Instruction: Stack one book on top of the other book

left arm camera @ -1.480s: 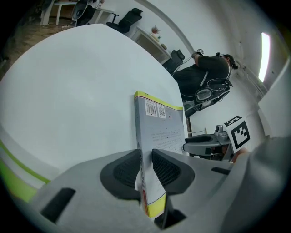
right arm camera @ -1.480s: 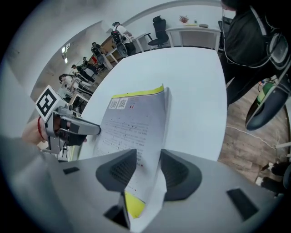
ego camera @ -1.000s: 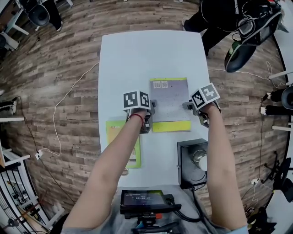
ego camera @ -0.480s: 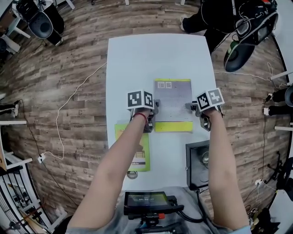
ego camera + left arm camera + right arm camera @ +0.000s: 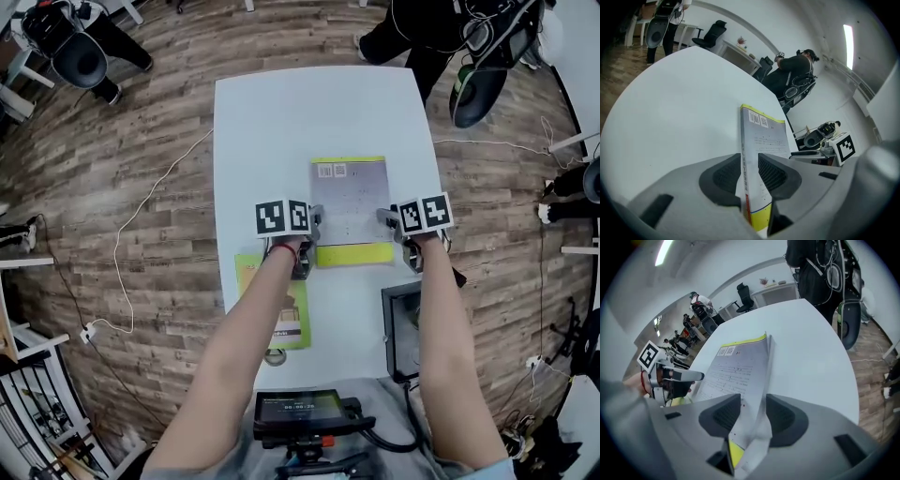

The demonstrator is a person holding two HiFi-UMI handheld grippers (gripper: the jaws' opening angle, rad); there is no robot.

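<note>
A grey book with a yellow-green border (image 5: 352,202) is in the middle of the white table (image 5: 281,122), held at both side edges. My left gripper (image 5: 309,239) has the book's left edge (image 5: 764,136) between its pads (image 5: 771,173); its jaws are opening slightly, though the pads still touch the book. At the book's right edge (image 5: 738,364) my right gripper (image 5: 392,223) is shut, and the cover bends between its pads (image 5: 726,413). A second, yellow-green book (image 5: 292,323) lies flat near the table's front left, partly under my left arm.
A black box with a round lamp-like part (image 5: 403,319) stands at the front right of the table. A device with a screen (image 5: 300,408) sits below the front edge. A person (image 5: 422,28) stands beyond the far end. A white cable (image 5: 141,216) runs across the wooden floor.
Both grippers stay at the grey book's side edges. The right gripper's marker cube has rolled flatter towards the camera. The head view has shifted a little.
</note>
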